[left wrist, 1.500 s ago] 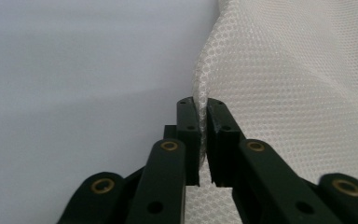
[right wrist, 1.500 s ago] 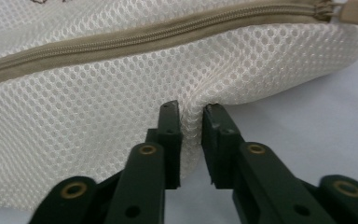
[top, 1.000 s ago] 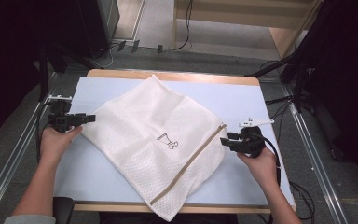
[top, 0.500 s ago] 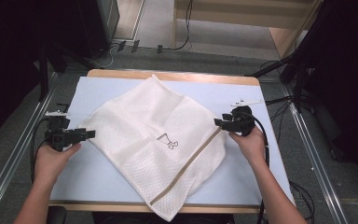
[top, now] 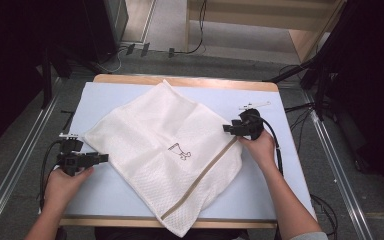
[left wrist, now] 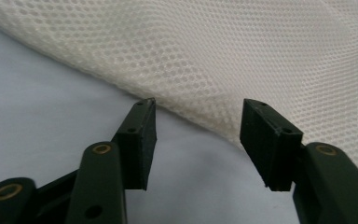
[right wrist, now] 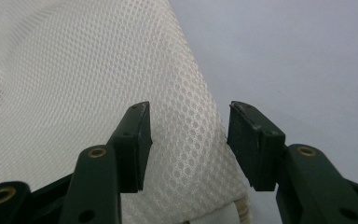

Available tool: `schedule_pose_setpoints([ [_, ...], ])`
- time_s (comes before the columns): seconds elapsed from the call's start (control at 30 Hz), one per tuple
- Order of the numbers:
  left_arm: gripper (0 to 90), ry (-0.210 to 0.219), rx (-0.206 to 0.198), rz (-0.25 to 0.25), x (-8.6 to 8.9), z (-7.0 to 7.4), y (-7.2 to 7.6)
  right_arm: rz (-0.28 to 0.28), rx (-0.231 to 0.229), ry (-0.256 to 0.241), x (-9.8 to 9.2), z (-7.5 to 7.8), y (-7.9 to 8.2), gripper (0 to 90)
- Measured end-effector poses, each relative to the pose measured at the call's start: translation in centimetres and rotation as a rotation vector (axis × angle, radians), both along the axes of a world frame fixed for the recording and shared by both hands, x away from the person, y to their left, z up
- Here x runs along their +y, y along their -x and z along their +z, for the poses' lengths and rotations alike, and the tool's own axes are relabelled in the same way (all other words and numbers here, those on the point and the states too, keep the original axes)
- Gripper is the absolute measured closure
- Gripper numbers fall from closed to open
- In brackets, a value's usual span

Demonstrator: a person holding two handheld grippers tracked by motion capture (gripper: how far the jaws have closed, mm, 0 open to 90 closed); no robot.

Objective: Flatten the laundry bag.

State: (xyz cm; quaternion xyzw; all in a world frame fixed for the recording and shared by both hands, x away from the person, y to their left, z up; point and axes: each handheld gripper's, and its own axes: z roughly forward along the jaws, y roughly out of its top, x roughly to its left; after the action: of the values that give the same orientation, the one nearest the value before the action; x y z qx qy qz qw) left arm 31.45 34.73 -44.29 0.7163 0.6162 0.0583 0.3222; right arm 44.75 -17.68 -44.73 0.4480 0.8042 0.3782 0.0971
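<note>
The counter (top: 110,195) carries a white mesh bag (top: 150,130) lying flat and skewed across its middle, one corner hanging over the near edge; a tan zip (top: 205,172) runs along its right side. The left tool (left wrist: 196,135) is spread at the bag's left corner; the right tool (right wrist: 187,140) is spread over the bag's right edge.

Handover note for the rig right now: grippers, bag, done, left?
Left gripper: open, at the mesh bag's left edge, gripping nothing.
Right gripper: open, jaws astride the bag's right edge near the zipper end, not closed on it.
Bag: lies flat and diagonal on the blue table, near corner hanging over the front edge.
Done: both grippers are in place at opposite edges.
Left: probably close both and handle the bag.
</note>
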Motion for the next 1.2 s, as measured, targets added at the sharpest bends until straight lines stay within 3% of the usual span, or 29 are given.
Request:
schedule_pose_setpoints([
  [0.07, 46.7, 0.023, 0.007, 0.002, -0.5, -0.1, -0.2, 0.004, 0.016, 0.010, 0.1, -0.4, -0.1, 51.6],
  [0.2, 51.2, -0.002, 0.004, 0.005, -1.4, -0.1, -0.6, 0.011, 0.047, 0.026, 0.3, -0.9, -0.1, 56.4],
  [0.23, 55.2, 0.010, 0.010, 0.004, -1.5, -0.2, -0.7, 0.015, 0.053, 0.029, 0.3, -1.0, -0.2, 58.0],
  [0.4, 77.1, -0.008, 0.014, -0.029, -2.1, -0.3, -1.5, 0.025, 0.089, 0.052, 0.7, -1.5, -0.2, 67.2],
  [0.5, 86.5, 0.017, 0.009, -0.036, -2.0, -0.2, -1.7, 0.022, 0.105, 0.046, 0.8, -1.6, -0.2, 76.1],
  [0.63, 88.3, 0.034, -0.004, -0.040, -1.6, 0.2, -2.2, 0.040, 0.121, 0.053, 0.9, -1.3, 0.0, 84.1],
  [0.83, 88.5, 0.041, -0.034, -0.029, -1.3, 0.8, -3.6, 0.052, 0.114, 0.062, 0.7, -0.3, 1.0, 83.6],
  [1.2, 88.1, 0.063, -0.057, -0.028, -0.8, 0.7, -8.0, 0.088, 0.116, 0.069, 1.2, -0.1, 4.3, 83.4],
])
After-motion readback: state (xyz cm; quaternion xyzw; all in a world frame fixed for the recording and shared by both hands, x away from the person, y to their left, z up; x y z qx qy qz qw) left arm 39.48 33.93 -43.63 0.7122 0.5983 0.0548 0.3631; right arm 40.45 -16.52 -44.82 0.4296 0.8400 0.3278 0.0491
